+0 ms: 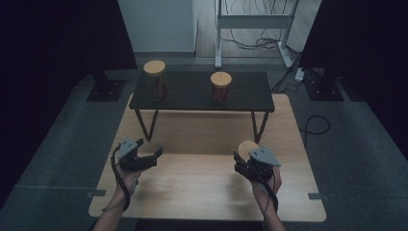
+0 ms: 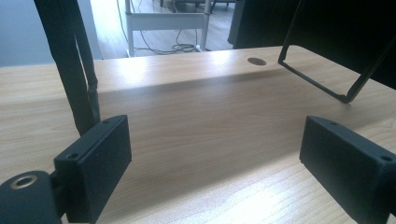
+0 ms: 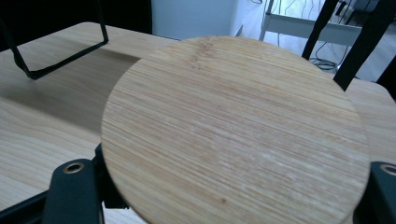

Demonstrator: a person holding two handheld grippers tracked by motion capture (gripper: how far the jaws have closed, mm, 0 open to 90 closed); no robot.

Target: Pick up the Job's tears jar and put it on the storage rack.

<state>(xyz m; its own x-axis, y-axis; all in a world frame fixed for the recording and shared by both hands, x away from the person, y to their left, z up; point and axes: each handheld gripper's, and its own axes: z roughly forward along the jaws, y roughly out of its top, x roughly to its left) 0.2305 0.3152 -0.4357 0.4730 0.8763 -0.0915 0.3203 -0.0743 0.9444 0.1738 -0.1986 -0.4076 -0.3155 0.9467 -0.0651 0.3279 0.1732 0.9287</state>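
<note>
Right gripper (image 1: 246, 161) clamped on the bamboo-lidded jar (image 3: 233, 135), likely rigid, slick, breakable, best gripped low round the body; left gripper (image 1: 144, 156) agape, empty.

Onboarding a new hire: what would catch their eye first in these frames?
Probably the round bamboo lid clamped in the right gripper above the light wooden table. Next, two bamboo-lidded jars on the low black shelf: a taller jar at left, a shorter jar right. The left gripper is open, holding nothing.
</note>
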